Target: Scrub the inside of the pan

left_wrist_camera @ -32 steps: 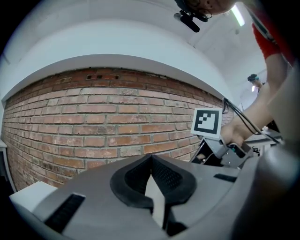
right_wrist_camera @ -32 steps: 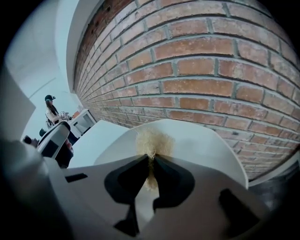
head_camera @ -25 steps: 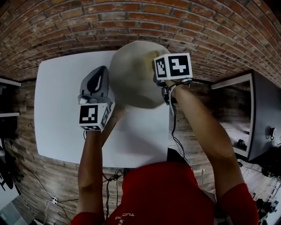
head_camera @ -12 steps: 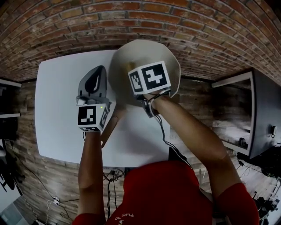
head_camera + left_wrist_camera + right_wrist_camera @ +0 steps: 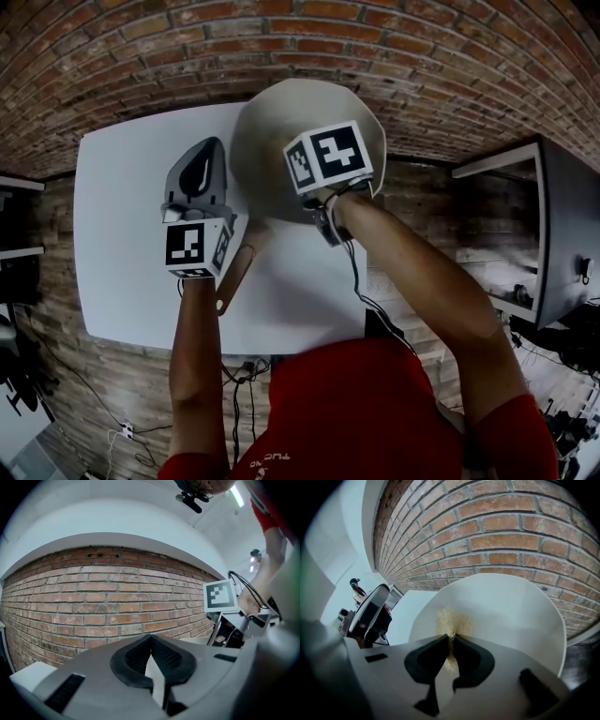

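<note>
A cream pan (image 5: pixel 267 131) with a wooden handle (image 5: pixel 234 270) stands tilted over the white table (image 5: pixel 122 234). Its pale inside (image 5: pixel 511 616) faces my right gripper (image 5: pixel 451 644), which is shut on a yellowish fibrous scrubber (image 5: pixel 451 623) pressed against the pan's inner wall. In the head view the right gripper (image 5: pixel 323 155) sits over the pan's middle and its jaws are hidden under its marker cube. My left gripper (image 5: pixel 199 176) is by the pan's left rim, above the handle. Its jaws (image 5: pixel 151 646) are shut and point at the brick wall; I cannot see anything held in them.
A brick wall (image 5: pixel 93 602) rises right behind the table. A dark cabinet (image 5: pixel 562 244) stands to the right. A black cable (image 5: pixel 361 281) hangs from my right gripper over the table's right edge. The floor is brick.
My right gripper swept with the scrubber from the pan's upper right toward its middle, then edged slightly up and right. The pan tipped a little. The left gripper stayed put.
</note>
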The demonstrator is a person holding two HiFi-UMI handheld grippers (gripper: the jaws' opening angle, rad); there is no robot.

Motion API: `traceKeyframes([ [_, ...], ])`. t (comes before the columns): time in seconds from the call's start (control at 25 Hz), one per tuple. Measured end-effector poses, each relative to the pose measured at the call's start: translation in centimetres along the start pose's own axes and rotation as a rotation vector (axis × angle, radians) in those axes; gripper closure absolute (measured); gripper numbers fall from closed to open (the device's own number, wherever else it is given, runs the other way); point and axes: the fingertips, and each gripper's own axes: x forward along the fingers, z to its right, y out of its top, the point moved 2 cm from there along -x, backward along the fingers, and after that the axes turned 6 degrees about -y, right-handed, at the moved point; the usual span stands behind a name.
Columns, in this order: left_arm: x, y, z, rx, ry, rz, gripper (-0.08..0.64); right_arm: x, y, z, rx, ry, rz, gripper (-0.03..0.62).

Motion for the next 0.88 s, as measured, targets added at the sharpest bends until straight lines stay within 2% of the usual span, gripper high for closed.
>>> traceKeyframes([
  [0.2,0.0,-0.2,-0.1,0.003,-0.008,-0.002,0.546,-2.1,-0.8,4.4,0.067,-0.070,-0.004,0.541],
  [0.44,-0.3,-0.2,0.2,0.006,-0.012,-0.001,0.546,-4.2,-2.2,6.1,0.158,-0.059,-0.011,0.541],
  [0.56,-0.4,-0.3,0.2,0.004,-0.016,-0.003,0.546,-4.8,-2.2,4.4,0.147,-0.027,0.011,0.541],
  [0.68,-0.6,-0.2,0.3,0.009,-0.022,-0.004,0.546,-4.8,-1.9,0.9,0.111,0.034,0.030,0.541],
  [0.88,-1.1,0.2,0.3,0.016,-0.018,-0.006,0.546,-3.1,-2.2,-3.3,0.060,0.080,0.004,0.541],
])
